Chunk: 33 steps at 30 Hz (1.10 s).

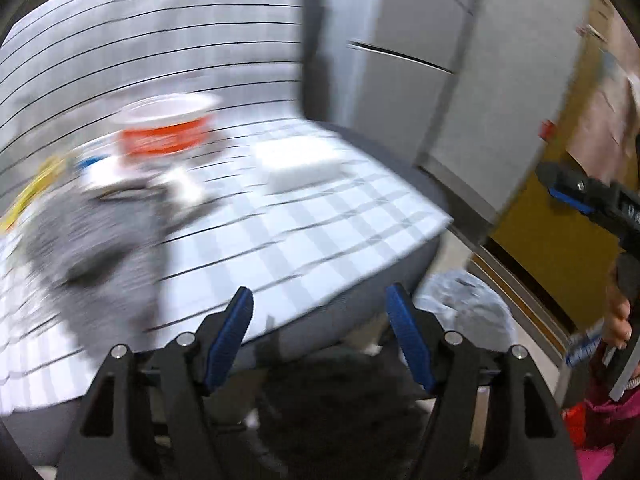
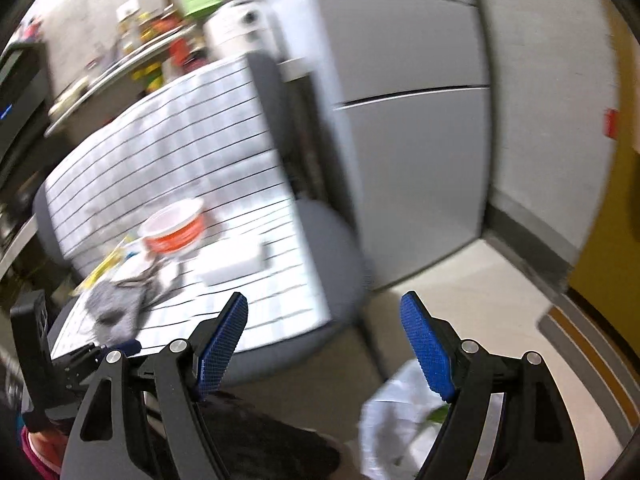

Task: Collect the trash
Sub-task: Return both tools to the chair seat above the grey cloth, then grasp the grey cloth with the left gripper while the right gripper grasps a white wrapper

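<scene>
both views motion-blurred. left gripper (image 1: 320,330) at 6 o'clock of the left wrist view, blue pads (image 1: 234,334) spread wide, nothing between them. right gripper (image 2: 326,342) at 6 o'clock of the right wrist view, pads (image 2: 428,350) also spread wide, nothing gripped. ahead of both, a grey seat (image 1: 384,280) draped with a white checked cover (image 1: 312,224). on the cover, trash: red-and-white cup (image 1: 168,126) at 10 o'clock in the left view, upright, rim up; white rectangular tray (image 1: 298,166) just right of it, near centre; crumpled grey cloth-like wad (image 1: 96,244) at 9 o'clock, nearer the camera; yellow wrapper (image 1: 30,196) at the far left edge, too blurred to tell more. same items in the right view: cup (image 2: 176,228) at 9 o'clock, tray (image 2: 232,266) beside it, grey wad (image 2: 114,308) at 8 o'clock. clear plastic bag (image 1: 468,304) on the floor at 4 o'clock in the left view, beside the seat; same bag (image 2: 396,420) at 5 o'clock in the right view, under the right pad. grey cabinet (image 2: 416,152) behind the seat at 1 o'clock. other gripper and a hand (image 1: 618,312) at 3 to 4 o'clock in the left view.
</scene>
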Available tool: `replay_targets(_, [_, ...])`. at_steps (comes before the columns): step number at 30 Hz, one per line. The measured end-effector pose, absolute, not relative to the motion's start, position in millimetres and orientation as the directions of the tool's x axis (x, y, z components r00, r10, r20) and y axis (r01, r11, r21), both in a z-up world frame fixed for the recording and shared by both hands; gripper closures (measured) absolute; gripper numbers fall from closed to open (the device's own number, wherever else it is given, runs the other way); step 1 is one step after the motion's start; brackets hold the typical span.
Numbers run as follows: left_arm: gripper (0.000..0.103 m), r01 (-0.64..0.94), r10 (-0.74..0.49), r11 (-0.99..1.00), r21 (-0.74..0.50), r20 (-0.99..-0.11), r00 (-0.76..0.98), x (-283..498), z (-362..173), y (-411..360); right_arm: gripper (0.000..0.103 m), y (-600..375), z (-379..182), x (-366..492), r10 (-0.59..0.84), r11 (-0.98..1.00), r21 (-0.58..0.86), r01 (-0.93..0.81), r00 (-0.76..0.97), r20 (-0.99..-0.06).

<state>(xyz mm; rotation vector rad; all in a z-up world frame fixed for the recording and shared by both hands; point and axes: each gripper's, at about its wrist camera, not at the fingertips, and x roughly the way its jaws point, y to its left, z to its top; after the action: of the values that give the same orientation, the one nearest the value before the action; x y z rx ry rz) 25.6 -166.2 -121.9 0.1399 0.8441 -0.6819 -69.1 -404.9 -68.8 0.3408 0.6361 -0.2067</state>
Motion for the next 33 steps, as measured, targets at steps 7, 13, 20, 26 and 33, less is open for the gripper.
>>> replay_targets(7, [0.034,0.369,-0.376,0.912,-0.177,-0.715,0.589,65,-116,-64,0.024,-342,-79,-6,0.067,0.965,0.235,0.115,0.758,-0.649])
replay_targets(13, [0.034,0.232,-0.273,0.96,-0.159,-0.716,0.642,90,-111,-20,0.024,-279,-78,50,0.173,0.981,0.181,-0.068,0.731,-0.66])
replay_targets(20, [0.034,0.167,-0.222,0.975,-0.148,-0.718,0.66,111,-111,6,0.033,-206,-84,103,0.221,0.968,0.061,-0.245,0.707,-0.671])
replay_targets(26, [0.034,0.169,-0.237,0.971,-0.166,-0.72,0.653,119,-116,11,0.054,-160,-99,135,0.194,0.938,-0.078,-0.338,0.699,-0.689])
replay_targets(33, [0.034,0.186,-0.27,0.963,-0.196,-0.715,0.645,123,-120,13,0.066,-139,-109,153,0.149,0.9,-0.197,-0.389,0.699,-0.699])
